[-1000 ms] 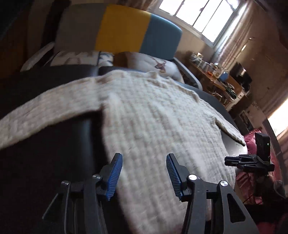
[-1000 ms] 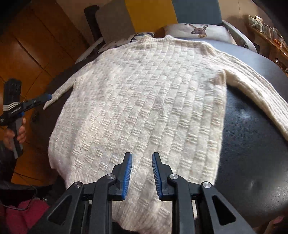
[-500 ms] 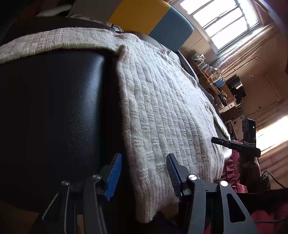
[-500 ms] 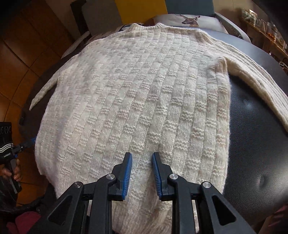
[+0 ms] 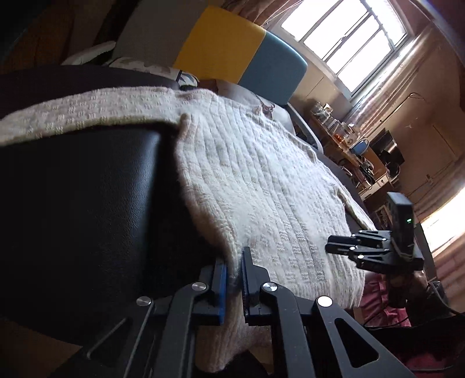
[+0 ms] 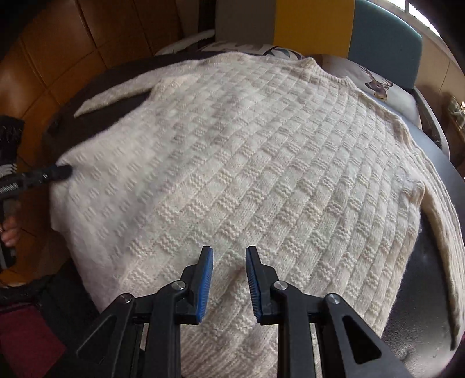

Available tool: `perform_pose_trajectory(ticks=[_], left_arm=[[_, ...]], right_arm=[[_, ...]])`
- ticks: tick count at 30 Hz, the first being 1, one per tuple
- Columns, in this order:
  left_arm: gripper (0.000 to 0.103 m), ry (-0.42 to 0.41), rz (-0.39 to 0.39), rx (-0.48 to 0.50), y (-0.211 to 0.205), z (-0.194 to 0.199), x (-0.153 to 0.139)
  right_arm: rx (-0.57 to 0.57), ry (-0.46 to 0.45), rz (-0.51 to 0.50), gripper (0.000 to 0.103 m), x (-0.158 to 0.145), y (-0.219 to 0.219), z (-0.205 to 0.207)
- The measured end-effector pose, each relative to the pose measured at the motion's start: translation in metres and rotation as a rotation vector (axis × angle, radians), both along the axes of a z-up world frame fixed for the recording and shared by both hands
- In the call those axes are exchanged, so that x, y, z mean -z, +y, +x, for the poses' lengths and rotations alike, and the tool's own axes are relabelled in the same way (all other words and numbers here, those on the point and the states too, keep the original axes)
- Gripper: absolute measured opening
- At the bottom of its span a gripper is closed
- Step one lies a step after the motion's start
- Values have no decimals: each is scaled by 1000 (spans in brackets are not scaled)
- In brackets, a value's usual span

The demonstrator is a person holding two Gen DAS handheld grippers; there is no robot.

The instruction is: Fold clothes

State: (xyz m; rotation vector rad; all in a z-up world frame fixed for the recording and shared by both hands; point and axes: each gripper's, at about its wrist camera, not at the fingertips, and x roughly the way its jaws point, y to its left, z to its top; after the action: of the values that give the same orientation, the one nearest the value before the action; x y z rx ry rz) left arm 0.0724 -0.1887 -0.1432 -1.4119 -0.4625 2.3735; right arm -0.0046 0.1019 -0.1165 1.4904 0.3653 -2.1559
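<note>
Cream knit sweater (image 6: pixel 247 162) spread flat on a dark padded surface (image 6: pixel 421 305), collar at the far end near the deer cushion (image 6: pixel 375 83), hem at the near edge and hanging slightly over it. Long axis runs near to far; sleeves reach out left (image 6: pixel 113 93) and right (image 6: pixel 441 215), the right one trailing down along the right edge of the surface. Bare dark padding shows between the right sleeve and the body, and between the left sleeve and the body. Wooden floor (image 6: pixel 58 52) beyond the left edge; a yellow and blue chair back (image 6: pixel 314 26) past the far end.

Left gripper (image 5: pixel 234 263) at the near left corner of the hem, fingers (image 5: pixel 220 286) drawn close with a fold of the knit's side edge pinched between them. In the right wrist view, same gripper (image 6: pixel 55 171) touching that left edge of the garment.

Right gripper (image 6: pixel 229 258) over the middle of the hem, fingers (image 6: pixel 205 282) apart, nothing between them but knit beneath. Seen from the left wrist (image 5: pixel 354 247), held just above the hem's right part.
</note>
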Motion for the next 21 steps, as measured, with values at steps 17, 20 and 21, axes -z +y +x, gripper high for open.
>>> perform_pose_trajectory(ticks=[17, 20, 21], left_arm=[[12, 24, -20, -85, -14, -5, -20], [12, 3, -124, -69, -1, -12, -11], [10, 7, -168, -68, 3, -12, -9]], right_arm=[[66, -12, -84, 25, 13, 18, -2], [63, -1, -88, 25, 12, 19, -1], [67, -3, -93, 25, 12, 19, -1]])
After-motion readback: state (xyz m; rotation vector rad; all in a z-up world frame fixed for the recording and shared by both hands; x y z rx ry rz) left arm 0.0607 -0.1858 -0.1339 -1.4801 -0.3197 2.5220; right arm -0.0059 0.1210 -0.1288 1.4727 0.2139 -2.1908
